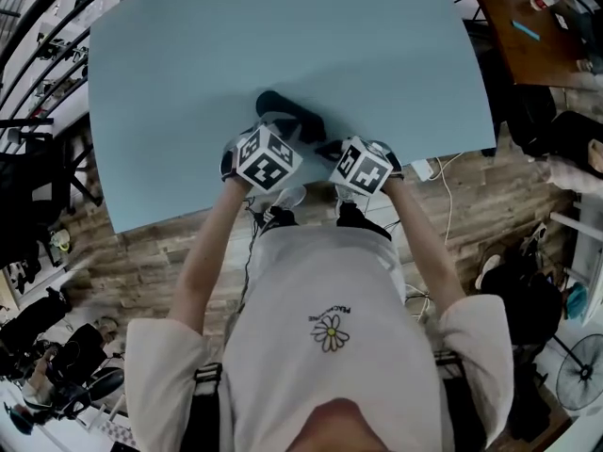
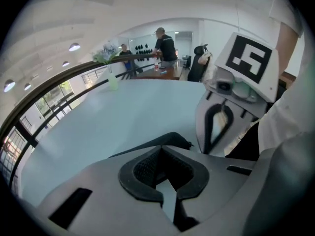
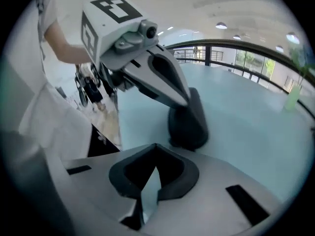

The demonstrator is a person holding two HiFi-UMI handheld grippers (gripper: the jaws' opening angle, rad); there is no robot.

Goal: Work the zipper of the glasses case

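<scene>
A dark glasses case (image 1: 287,111) lies on the light blue table (image 1: 188,64) near its front edge. In the right gripper view the case (image 3: 189,127) rises off the table, and my left gripper (image 3: 186,103) has its fingertips closed on the case's upper edge. In the left gripper view the case (image 2: 167,139) sits just past the closed jaws, its small zipper pull (image 2: 189,143) pointing right. My right gripper (image 3: 152,168) is shut and empty, a short way in front of the case. It shows beside the case, at the right of the left gripper view (image 2: 210,149).
The table's front edge (image 1: 283,203) runs just under both marker cubes, with wooden floor and cables below. A green vase with flowers (image 2: 110,68) stands at the table's far side. Beyond it are a dark railing (image 2: 59,90) and people at a counter (image 2: 162,45).
</scene>
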